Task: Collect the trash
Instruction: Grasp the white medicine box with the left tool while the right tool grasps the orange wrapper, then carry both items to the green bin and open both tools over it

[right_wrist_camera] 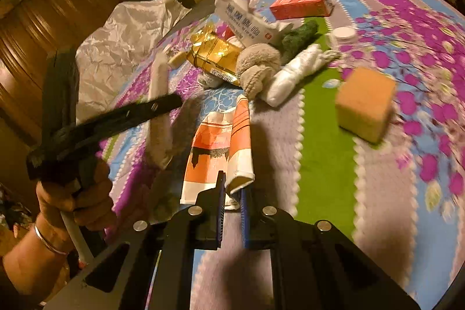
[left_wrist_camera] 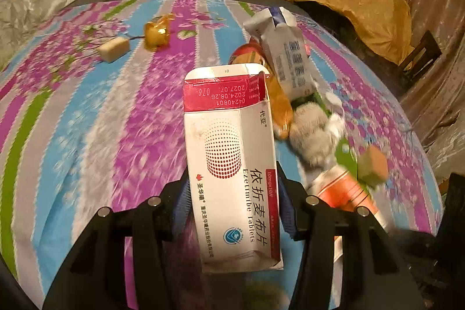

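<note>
Left gripper [left_wrist_camera: 234, 211] pinches the white-and-red tablet box [left_wrist_camera: 232, 164] above the striped bedspread [left_wrist_camera: 87, 112]. Right gripper [right_wrist_camera: 232, 193], nearly pressed together, nips the crushed orange paper cup [right_wrist_camera: 223, 147] beside the litter pile. Both grips look best held firm while lifting clear of the pile.

Sponge block [right_wrist_camera: 364, 103] lies on the bedspread [right_wrist_camera: 325, 135], right of the paper cup [right_wrist_camera: 226, 147].
</note>
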A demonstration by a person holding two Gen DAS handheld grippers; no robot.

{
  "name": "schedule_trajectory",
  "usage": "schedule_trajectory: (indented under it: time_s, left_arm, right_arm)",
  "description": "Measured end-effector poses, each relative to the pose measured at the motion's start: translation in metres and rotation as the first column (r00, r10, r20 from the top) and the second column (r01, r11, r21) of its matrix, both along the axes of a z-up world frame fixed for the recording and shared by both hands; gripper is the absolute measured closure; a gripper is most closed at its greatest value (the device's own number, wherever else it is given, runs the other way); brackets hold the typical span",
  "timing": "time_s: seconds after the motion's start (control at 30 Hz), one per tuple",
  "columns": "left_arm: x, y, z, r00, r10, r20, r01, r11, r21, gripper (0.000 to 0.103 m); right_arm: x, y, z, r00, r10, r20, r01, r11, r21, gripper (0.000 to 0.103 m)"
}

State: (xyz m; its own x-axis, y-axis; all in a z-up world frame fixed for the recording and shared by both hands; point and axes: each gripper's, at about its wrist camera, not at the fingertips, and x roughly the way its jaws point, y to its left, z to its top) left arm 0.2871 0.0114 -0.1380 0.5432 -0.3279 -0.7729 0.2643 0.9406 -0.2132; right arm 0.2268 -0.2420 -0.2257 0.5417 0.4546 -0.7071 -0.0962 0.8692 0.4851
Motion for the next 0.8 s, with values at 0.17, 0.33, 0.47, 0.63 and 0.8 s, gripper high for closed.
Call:
schedule_trajectory:
  time_s: [0.17, 0.33, 0.47, 0.63, 0.8]
  left_arm:
    - [-0.042, -0.003, 0.011, 0.999, 0.036, -0.006, -0.035, 0.997, 0.062, 0.054]
    - [-0.081, -0.022, 0.024, 0.999, 0.036, 0.02, -0.039, 0.991, 0.125, 0.054]
    - [-0.106, -0.046, 0.033, 1.0, -0.006, 0.027, 0.002, 0.988, 0.156, 0.054]
    - [-0.13, -0.082, 0.048, 0.994, -0.093, 0.065, 0.078, 0.978, 0.195, 0.054]
    - [-0.148, -0.122, 0.071, 0.977, -0.178, 0.121, 0.15, 0.967, 0.207, 0.054]
  right_arm:
    - [-0.035, -0.018, 0.023, 0.999, -0.022, 0.026, 0.023, 0.999, -0.043, 0.092]
    - [-0.082, -0.03, 0.048, 0.998, -0.048, 0.048, 0.051, 0.996, -0.07, 0.092]
    - [-0.118, -0.042, 0.065, 0.994, -0.084, 0.067, 0.09, 0.991, -0.094, 0.092]
    - [-0.157, -0.069, 0.09, 0.982, -0.157, 0.109, 0.168, 0.981, -0.101, 0.092]
    - [-0.193, -0.11, 0.116, 0.953, -0.257, 0.16, 0.275, 0.956, -0.101, 0.092]
